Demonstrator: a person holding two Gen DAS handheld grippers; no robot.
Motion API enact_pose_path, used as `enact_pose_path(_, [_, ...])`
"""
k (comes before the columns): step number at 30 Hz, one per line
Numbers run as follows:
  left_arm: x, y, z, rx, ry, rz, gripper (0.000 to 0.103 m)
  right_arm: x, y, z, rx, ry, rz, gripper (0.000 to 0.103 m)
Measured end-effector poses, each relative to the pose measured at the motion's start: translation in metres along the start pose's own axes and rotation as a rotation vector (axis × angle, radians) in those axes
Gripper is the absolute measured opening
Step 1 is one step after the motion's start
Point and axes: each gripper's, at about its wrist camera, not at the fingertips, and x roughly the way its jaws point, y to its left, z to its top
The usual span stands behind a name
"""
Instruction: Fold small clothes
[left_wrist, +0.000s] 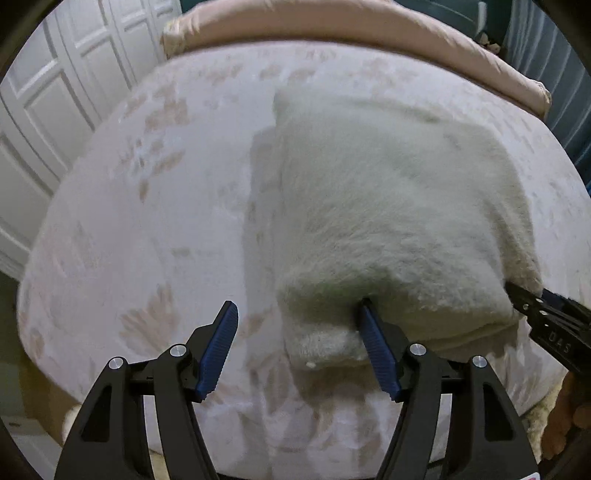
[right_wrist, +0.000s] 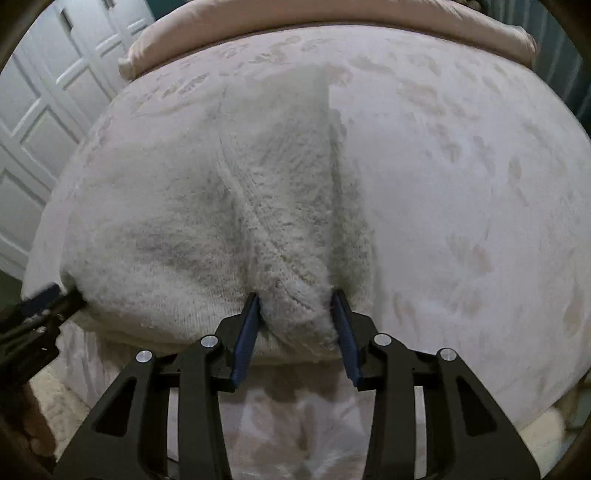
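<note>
Left tongs (left_wrist: 297, 308): spread wide, right blue ribbed pad against the near edge of the fluffy cream knit garment (left_wrist: 388, 206), left pad over bare cover; nothing gripped. Right tongs (right_wrist: 295, 299): partly closed, a bunched fold of that garment pinched between both pads. Garment: folded, thick, fuzzy, lying on a bed with pale leaf-print plush cover (left_wrist: 147, 221). Beyond: pink padded headboard roll (right_wrist: 332, 18); white panelled doors (left_wrist: 48, 110).

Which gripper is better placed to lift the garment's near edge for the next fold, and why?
Probably the right gripper: a bunched ridge of the fluffy white garment fills the gap between its fingers. The left gripper is open, with only one finger against the garment's near corner.
</note>
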Motion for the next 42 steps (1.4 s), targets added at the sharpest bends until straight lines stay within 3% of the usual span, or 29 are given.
enact_pose_path(6, [-0.004, -0.004, -0.002, 0.026, -0.021, 0.038, 0.066, -0.044, 0.000, 0.020, 0.055, -0.116, 0.021, 0.037])
enact_pose_path(8, [-0.004, -0.006, -0.002, 0.029, -0.021, 0.046, 0.066, -0.033, 0.001, 0.023, 0.033, -0.100, -0.014, 0.037])
enact_pose_path(11, [-0.003, -0.008, -0.001, 0.024, -0.017, 0.046, 0.066, 0.009, 0.002, 0.012, -0.007, -0.002, -0.064, 0.039])
enact_pose_path(17, [-0.020, -0.015, -0.003, 0.038, -0.058, 0.099, 0.066, -0.034, 0.009, 0.010, 0.017, -0.077, -0.027, 0.040])
enact_pose_path(21, [-0.042, -0.024, -0.010, 0.030, -0.111, 0.115, 0.067, -0.067, 0.014, -0.005, 0.025, -0.143, -0.040, 0.055])
enact_pose_path(25, [-0.065, -0.035, -0.023, 0.033, -0.161, 0.128, 0.072, -0.083, 0.021, -0.026, 0.013, -0.173, -0.068, 0.064])
enact_pose_path(33, [-0.088, -0.047, -0.046, -0.004, -0.179, 0.114, 0.075, -0.104, 0.024, -0.063, 0.011, -0.197, -0.074, 0.069])
enact_pose_path(42, [-0.098, -0.061, -0.063, 0.006, -0.204, 0.135, 0.077, -0.112, 0.026, -0.080, 0.007, -0.218, -0.073, 0.070])
